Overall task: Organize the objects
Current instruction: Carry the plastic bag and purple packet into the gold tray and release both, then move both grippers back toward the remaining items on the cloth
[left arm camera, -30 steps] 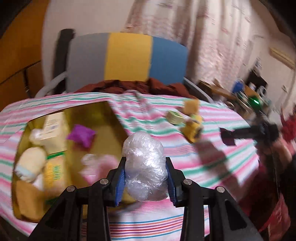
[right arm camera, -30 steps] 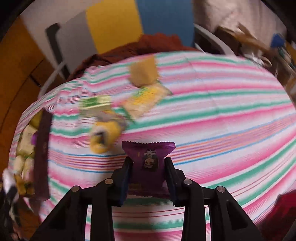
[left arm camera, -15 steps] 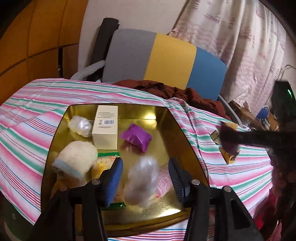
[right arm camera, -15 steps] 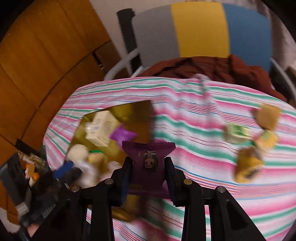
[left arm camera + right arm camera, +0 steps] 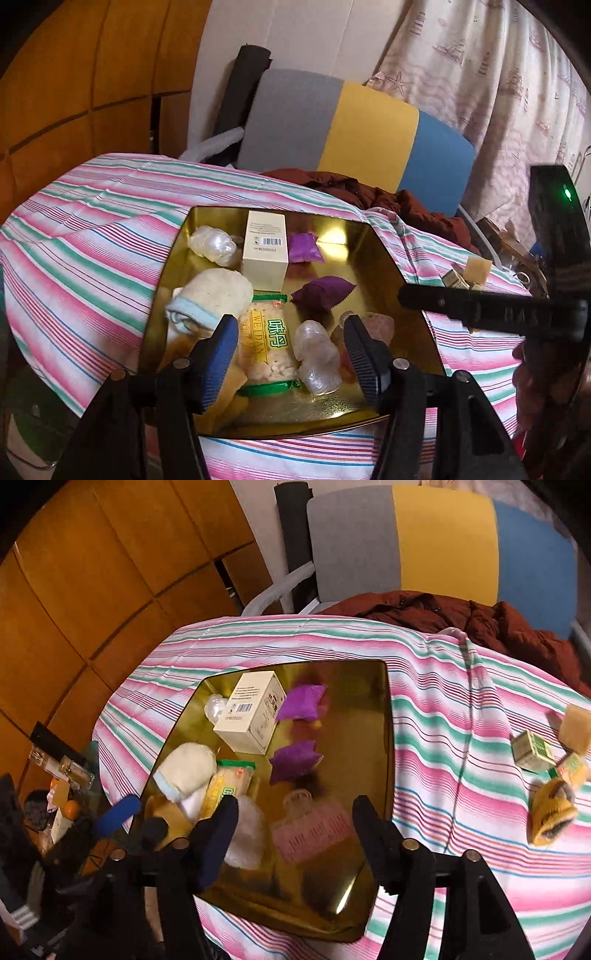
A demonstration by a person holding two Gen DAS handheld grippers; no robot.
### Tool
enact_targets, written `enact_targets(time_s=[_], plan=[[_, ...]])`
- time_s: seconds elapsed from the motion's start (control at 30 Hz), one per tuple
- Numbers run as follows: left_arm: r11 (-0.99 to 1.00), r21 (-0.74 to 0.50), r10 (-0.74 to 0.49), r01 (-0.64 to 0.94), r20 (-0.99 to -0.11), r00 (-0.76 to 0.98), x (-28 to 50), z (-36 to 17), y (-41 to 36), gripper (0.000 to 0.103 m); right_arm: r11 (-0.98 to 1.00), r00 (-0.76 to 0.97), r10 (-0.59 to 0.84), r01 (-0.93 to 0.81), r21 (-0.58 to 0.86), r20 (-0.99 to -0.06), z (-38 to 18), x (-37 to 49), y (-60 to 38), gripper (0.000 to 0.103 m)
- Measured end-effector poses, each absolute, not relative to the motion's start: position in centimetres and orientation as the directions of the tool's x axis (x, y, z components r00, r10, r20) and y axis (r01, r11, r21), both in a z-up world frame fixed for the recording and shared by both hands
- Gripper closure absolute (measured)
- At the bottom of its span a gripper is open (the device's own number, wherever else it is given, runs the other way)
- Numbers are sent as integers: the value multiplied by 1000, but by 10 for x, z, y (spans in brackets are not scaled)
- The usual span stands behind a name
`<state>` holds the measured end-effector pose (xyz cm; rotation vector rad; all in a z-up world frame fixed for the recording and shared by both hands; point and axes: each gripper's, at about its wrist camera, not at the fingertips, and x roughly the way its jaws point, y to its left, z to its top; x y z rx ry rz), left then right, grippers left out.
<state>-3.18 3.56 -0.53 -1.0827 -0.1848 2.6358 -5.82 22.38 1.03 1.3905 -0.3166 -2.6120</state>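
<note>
Both grippers hang over the near edge of the gold tray [image 5: 177, 243], and both stand spread with nothing between their pads. Under the left gripper [image 5: 290, 354] lies the clear plastic-wrapped bundle [image 5: 317, 363], released on the tray floor just right of a green-edged snack packet [image 5: 266, 343]. Ahead of the right gripper [image 5: 295, 830] sits a pink toy basket [image 5: 314, 830], and beyond it a dark purple sachet [image 5: 295, 760] lies loose near the tray's middle. Farther back are a second, lighter purple sachet [image 5: 301, 703], a cream carton [image 5: 251, 712] with a barcode, and a pearly wrapped lump [image 5: 214, 245] at the far left. A cream cloth bundle [image 5: 210, 299] with a blue edge rests on the left side. The tray sits on a pink-and-green striped tablecloth [image 5: 461, 709]; off to the right, well apart from it, a small green box [image 5: 532, 751], a tan block [image 5: 576, 723] and a yellow pouch [image 5: 550, 812] wait on the cloth. Behind the table stands a grey, yellow and blue chair [image 5: 424, 539] with a rust-red garment [image 5: 461, 616] draped over it.
</note>
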Motion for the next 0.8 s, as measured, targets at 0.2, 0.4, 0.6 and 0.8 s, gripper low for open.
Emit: enact_targets(time_s=[0.2,0.4,0.6,0.8], plan=[[-959,-183,284,-218,-651,-704,-20,6,42,43,-982,-619,-159,20,187,-769,20,-29,224,20],[-960,-136,274,-244,-632,-725,-4,16,50,43,-995,-676,-67,-13,104,-734,29,-9,222,5],[-953,-114,289,-280,-617,-732,10,24,60,43,-996,-711,37,-80,28,-702,34,11,228,0],[-940,-92,314,-328,-605,-731,25,30,71,43,-991,-719,92,-135,8,-689,36,28,241,0]])
